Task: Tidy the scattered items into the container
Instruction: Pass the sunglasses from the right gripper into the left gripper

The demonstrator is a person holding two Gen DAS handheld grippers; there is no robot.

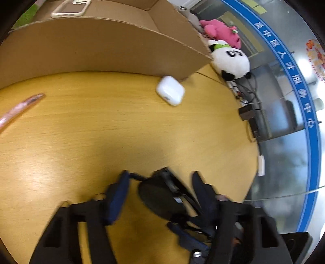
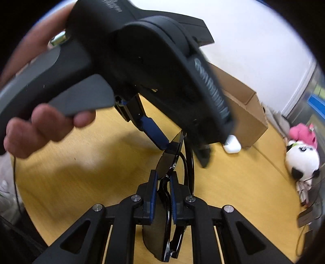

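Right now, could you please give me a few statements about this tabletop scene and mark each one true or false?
1. The right hand-held gripper is shut on the black sunglasses. True.
2. The white earbud case lies inside the cardboard box. False: it lies on the wooden table, just outside the box's near wall.
3. A phone case rests in the box. True.
4. The left hand-held gripper is holding the pink pen. False: the pen lies on the table far to its side; the sunglasses sit between its fingers.
5. The panda plush sits in the box. False: it sits beyond the box's corner, below a pink plush.
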